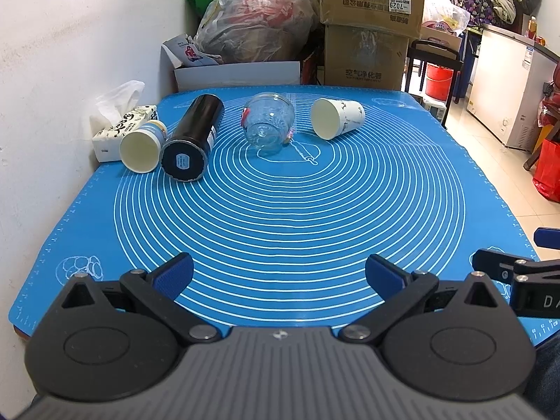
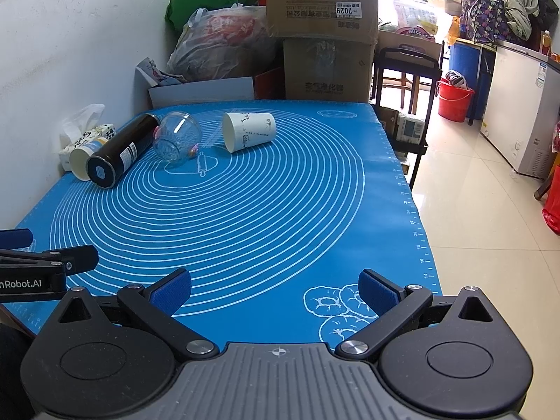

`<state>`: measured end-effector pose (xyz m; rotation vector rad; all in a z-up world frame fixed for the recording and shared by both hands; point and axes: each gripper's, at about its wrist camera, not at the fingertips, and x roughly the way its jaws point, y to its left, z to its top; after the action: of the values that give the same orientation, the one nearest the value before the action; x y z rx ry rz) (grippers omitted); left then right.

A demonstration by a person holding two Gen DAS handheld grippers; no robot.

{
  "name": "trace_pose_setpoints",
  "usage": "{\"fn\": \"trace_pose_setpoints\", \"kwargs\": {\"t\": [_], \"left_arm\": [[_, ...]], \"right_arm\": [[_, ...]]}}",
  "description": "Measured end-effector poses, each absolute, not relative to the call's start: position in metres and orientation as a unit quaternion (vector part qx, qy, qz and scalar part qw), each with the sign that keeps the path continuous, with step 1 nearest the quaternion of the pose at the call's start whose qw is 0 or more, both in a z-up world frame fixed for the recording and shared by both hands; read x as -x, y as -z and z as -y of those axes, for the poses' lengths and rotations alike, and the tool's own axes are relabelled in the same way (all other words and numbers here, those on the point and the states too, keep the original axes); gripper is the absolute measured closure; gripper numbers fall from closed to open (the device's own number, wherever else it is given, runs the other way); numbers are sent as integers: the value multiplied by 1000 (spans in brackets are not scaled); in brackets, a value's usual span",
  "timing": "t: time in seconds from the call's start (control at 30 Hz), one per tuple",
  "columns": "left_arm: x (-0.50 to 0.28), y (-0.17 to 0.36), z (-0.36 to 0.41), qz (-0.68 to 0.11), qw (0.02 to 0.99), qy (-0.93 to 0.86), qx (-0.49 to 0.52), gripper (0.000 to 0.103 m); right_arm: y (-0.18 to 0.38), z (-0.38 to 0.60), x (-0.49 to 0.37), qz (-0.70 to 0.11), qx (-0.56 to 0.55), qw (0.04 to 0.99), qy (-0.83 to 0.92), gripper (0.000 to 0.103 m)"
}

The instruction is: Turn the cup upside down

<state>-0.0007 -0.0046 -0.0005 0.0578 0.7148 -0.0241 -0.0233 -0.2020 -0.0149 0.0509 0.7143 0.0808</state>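
Observation:
Four vessels lie on their sides at the far end of the blue mat: a white paper cup with a blue band, a black cylindrical tumbler, a clear plastic cup, and a white printed paper cup. My left gripper is open and empty above the mat's near edge, far from the cups. My right gripper is open and empty at the near right of the mat. Each gripper shows at the edge of the other's view.
A tissue pack sits at the mat's far left by the white wall. Cardboard boxes and plastic bags are stacked behind the table. The table's right edge drops to a tiled floor with a red bucket.

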Motion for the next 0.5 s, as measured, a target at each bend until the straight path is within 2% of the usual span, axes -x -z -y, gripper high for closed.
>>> {"fn": "trace_pose_setpoints", "kwargs": {"t": [0.5], "left_arm": [[-1, 1, 2, -351, 936, 11, -28, 0]], "right_arm": [[16, 202, 22, -350, -24, 936, -40, 0]]}}
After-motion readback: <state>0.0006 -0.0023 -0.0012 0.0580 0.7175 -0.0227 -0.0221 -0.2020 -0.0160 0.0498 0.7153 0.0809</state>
